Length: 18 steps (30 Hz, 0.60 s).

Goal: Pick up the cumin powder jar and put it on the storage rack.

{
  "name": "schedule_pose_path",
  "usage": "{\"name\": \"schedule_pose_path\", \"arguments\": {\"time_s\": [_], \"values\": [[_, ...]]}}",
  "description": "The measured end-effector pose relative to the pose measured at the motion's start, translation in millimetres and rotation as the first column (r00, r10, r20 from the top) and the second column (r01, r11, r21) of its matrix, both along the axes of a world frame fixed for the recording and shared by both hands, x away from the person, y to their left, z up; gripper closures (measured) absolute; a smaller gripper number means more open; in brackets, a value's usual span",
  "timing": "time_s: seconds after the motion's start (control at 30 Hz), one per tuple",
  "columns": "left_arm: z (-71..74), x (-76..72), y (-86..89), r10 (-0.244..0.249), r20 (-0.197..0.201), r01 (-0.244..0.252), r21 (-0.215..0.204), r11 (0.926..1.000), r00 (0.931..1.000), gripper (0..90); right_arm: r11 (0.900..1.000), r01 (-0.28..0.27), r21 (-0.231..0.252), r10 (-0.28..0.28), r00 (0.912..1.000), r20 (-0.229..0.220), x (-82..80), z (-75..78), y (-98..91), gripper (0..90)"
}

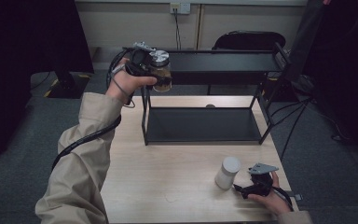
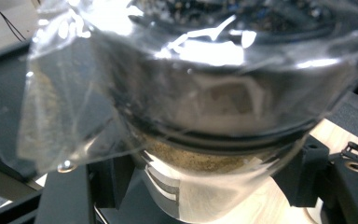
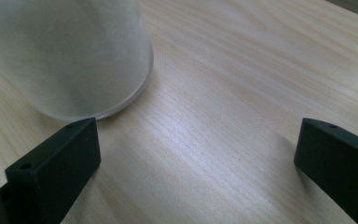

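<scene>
Above the rack's left end, your left gripper clutching the jar; right gripper spread beside the white cup.

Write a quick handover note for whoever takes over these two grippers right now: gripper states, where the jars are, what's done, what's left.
Left gripper: shut on the spice jar, held in the air at the left end of the black rack's top shelf.
Right gripper: open, resting on the table, beside the white jar, not gripping it.
Done: spice jar lifted.
Left, probably: set the spice jar on the rack, then pick up the white jar.
</scene>
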<state>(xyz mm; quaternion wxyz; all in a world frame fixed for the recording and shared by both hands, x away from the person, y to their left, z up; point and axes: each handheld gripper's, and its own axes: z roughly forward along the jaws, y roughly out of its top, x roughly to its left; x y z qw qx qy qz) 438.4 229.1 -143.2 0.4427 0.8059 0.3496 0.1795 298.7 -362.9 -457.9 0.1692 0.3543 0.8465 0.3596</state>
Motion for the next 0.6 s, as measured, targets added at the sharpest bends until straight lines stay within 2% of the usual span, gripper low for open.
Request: {"name": "schedule_pose_path", "arguments": {"time_s": [0.07, 0.13, 0.27, 0.5, 0.6], "values": [[3.6, 3.7, -0.3, 0.008, 0.000, -0.008, -0.007, 0.9999, 1.0000, 31.0, 1.0000, 0.000, 0.000, 0.000, 1.0000, 0.000, 0.0, 0.0, 0.0, 0.0], [10.6, 9.8, -2.3, 0.019, 0.000, -0.019, 0.006, 0.9998, 0.9998, 31.0, 1.0000, 0.000, 0.000, 0.000, 1.0000, 0.000, 0.0, 0.0, 0.0, 0.0], [14.1, 16.3, -3.4, 0.029, -0.004, -0.029, -0.004, 0.9996, 0.9996, 31.0, 1.0000, -0.001, 0.000, 0.001, 1.0000, 0.001, 0.0, -0.1, -0.1, 0.0], [23.7, 32.2, -12.8, 0.058, -0.009, -0.058, 0.019, 0.9982, 0.9983, 31.0, 1.0000, 0.000, 0.000, 0.000, 1.0000, 0.001, 0.1, 0.0, 0.0, 0.0], [24.5, 38.3, -15.4, 0.078, -0.009, -0.078, 0.014, 0.9969, 0.9969, 31.0, 1.0000, -0.001, 0.001, 0.001, 1.0000, 0.000, 0.2, 0.0, -0.2, 0.0]]}}
